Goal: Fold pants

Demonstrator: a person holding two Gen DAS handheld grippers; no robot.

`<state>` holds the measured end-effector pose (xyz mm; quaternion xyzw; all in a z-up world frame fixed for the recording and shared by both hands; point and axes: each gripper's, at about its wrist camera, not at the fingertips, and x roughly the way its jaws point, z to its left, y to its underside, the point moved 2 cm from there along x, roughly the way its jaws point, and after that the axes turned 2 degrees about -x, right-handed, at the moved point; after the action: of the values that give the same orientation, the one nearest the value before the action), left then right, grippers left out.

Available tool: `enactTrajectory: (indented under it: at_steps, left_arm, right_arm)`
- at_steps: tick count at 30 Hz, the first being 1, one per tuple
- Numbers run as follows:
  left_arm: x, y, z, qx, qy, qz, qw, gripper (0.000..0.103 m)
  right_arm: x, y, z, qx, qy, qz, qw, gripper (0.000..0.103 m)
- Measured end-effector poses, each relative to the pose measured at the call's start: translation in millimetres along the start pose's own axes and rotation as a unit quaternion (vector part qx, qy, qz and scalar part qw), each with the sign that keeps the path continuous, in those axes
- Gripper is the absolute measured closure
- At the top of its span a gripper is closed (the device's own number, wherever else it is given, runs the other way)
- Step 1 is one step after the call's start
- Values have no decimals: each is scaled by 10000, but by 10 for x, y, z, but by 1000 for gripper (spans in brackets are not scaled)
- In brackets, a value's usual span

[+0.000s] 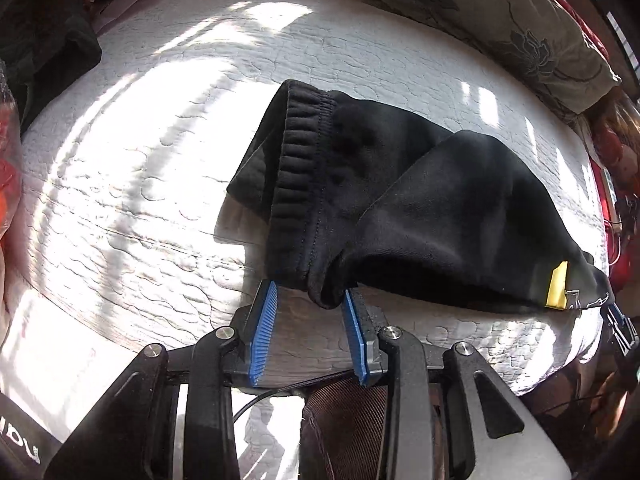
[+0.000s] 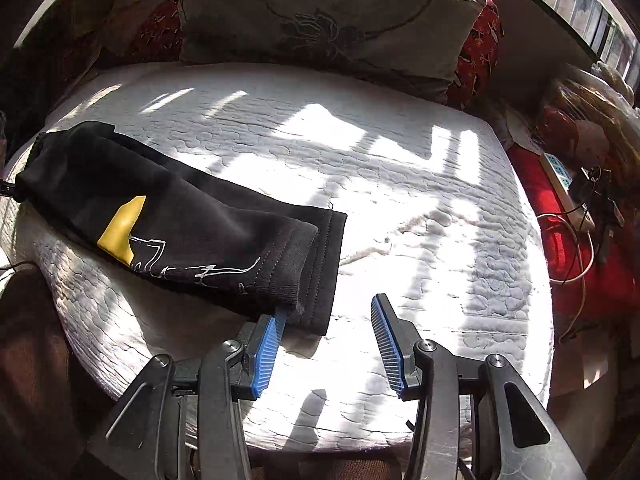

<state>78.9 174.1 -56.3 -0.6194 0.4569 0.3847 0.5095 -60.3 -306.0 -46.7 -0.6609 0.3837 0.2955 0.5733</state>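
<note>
The black fleece pants (image 1: 400, 200) lie folded lengthwise across the near part of the white quilted mattress (image 1: 140, 160). At their left end, my left gripper (image 1: 310, 304) stands partly open around the waistband corner, not clamped; closing carelessly could catch one layer only. At the right, my right gripper (image 2: 330, 320) gapes empty beside the cuffs, which could splay. No containers visible.

Matt fleecy pants (image 1: 400, 200) on quilted cloth mattress (image 2: 400, 184).
</note>
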Motion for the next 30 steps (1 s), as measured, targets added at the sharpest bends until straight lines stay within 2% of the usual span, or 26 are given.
enactTrajectory:
  at_steps: [3, 4, 6, 8, 12, 17, 22, 25, 27, 30]
  left_arm:
    - [-109, -3, 113, -485, 549, 5, 9973, 71]
    - [-129, -20, 133, -618, 704, 23, 9956, 67]
    - [-148, -56, 167, -922, 1045, 44, 9902, 57]
    - [-144, -58, 167, -1197, 1387, 49, 9831, 52]
    - [-22, -28, 165, -1766, 1960, 264, 9642, 52]
    - [119, -9, 158, -2362, 2175, 386, 9463, 52]
    - [173, -72, 192, -2782, 2304, 455, 9314, 52]
    - [209, -148, 235, -2950, 2267, 487, 9269, 52]
    - [261, -148, 248, -3117, 2343, 577, 9190, 52]
    - [275, -164, 221, -3316, 2507, 671, 9070, 52]
  right_arm:
    - [-91, 50, -260, 800, -193, 102, 9966, 57]
    - [-128, 53, -364, 1137, -353, 96, 9928, 56]
    - [-178, 51, -515, 1784, -768, 135, 9809, 44]
    - [-174, 54, -600, 2381, -1258, 289, 9626, 34]
    - [-33, 108, -525, 3229, -2201, 780, 9172, 33]
    - [139, 63, -293, 3807, -2798, 1043, 8752, 33]
    - [351, -8, -112, 4331, -2804, 1213, 8480, 33]
    - [504, 13, -84, 4705, -2906, 1349, 8222, 33]
    - [580, 41, -83, 4910, -2934, 1400, 8082, 36]
    - [622, 104, -89, 5100, -2879, 1465, 7972, 41]
